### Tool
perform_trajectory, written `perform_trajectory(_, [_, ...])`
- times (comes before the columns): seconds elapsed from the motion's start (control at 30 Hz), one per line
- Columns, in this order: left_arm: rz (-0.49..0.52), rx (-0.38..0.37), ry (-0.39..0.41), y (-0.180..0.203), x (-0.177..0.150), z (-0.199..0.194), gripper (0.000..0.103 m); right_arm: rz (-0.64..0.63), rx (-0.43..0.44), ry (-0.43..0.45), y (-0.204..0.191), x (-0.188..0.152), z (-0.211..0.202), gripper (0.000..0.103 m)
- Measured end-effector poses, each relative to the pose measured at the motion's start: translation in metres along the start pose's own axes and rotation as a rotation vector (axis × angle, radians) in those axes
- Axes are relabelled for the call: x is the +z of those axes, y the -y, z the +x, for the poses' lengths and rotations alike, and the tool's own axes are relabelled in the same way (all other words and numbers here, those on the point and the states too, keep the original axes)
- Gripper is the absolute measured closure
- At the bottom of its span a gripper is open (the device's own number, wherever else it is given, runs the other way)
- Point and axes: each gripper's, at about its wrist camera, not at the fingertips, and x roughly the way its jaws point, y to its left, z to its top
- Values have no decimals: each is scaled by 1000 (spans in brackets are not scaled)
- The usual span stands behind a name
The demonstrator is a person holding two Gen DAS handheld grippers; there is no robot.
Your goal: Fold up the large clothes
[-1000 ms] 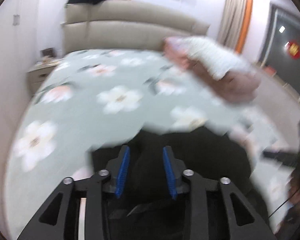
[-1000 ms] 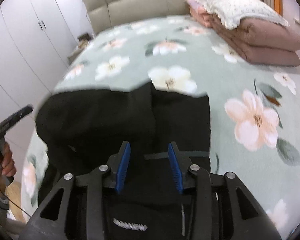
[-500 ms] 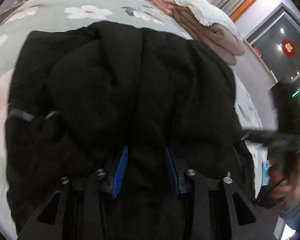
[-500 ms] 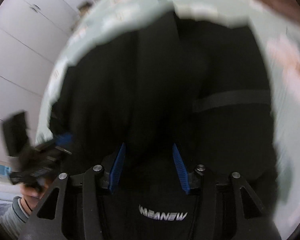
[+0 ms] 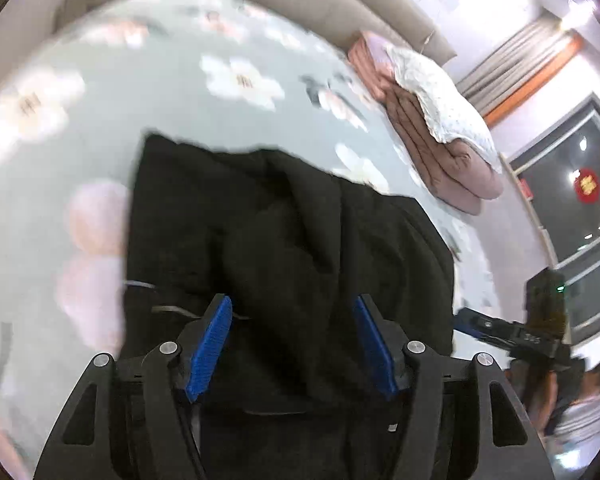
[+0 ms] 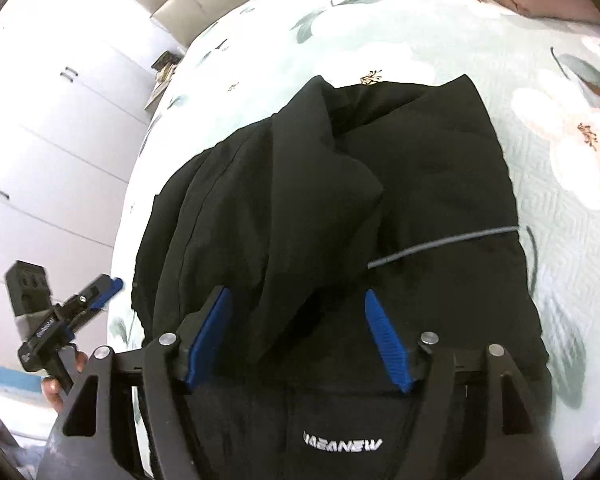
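I have both grippers low over the black garment [image 6: 340, 208], which lies bunched in a rough fold on the near part of the floral bedspread [image 5: 228, 80], well short of the stack of pink quilts [image 5: 440, 148] at the bedspread's far side.

The left gripper [image 5: 294, 340] is opening its jaws; dark cloth sits between the blue pads [image 5: 210, 344] but they do not press on it, so I hold nothing there. The right gripper [image 6: 298, 340] is opening too, with a thick ridge of fabric rising between its pads, also free of them.

My worry is that ridge. The garment looks puffy and slippery, and released like this, I judge the top layer may slump sideways and spoil the fold. A pad could also snag the loose fold or the thin grey cord [image 6: 444, 242] on the garment's right side as I draw back, dragging the whole garment toward the bedspread's near edge.

The only writing I can find is white lettering on the garment [image 6: 342, 444] under the right gripper, reading upside down; I make it out as roughly "MEANEW", no more surely than that.
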Motion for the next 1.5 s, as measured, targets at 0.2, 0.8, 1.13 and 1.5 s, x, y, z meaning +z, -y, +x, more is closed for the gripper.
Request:
perform_trajectory(0.2, [-29, -43, -84, 10, -1, 58, 38, 72, 25, -64, 12, 5, 35, 32])
perform_trajectory(0.8, [51, -22, -83, 21, -86, 31, 87, -270, -160, -54, -35, -62, -12, 93])
perform_trajectory(1.13, [8, -8, -90, 1, -90, 31, 59, -109, -140, -106, 14, -65, 31, 65])
perform_trajectory(1.5, [176, -68, 39, 79, -37, -15, 55, -343, -147, 99, -69, -54, -43, 49])
